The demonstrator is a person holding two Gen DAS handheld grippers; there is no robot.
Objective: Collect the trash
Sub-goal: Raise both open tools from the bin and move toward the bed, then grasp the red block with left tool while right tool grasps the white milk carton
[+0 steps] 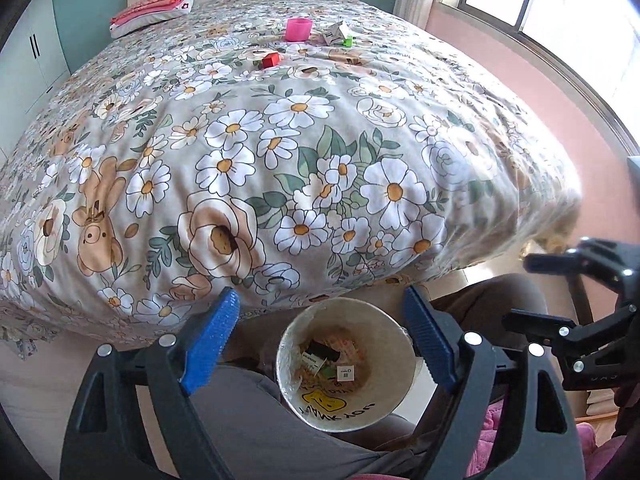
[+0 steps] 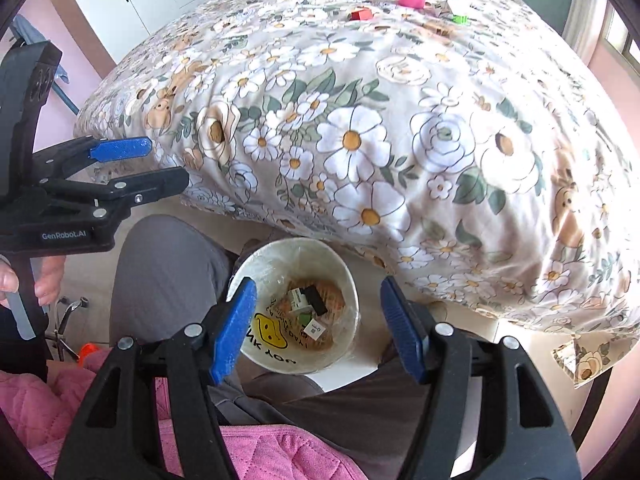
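Hovering apart and empty, both claws (image 1: 320, 336) (image 2: 316, 328) frame the trash bin (image 1: 384, 320) below.

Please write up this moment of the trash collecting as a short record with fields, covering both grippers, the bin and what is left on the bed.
left gripper: open, nothing between its fingers, above the bin
right gripper: open, nothing between its fingers, above the bin
bin: white, on the floor between the person's legs, at the foot of the bed
bin contents: a few small cartons and packets
bed: floral cover
left on bed: pink cup, red block, green block, crumpled white carton
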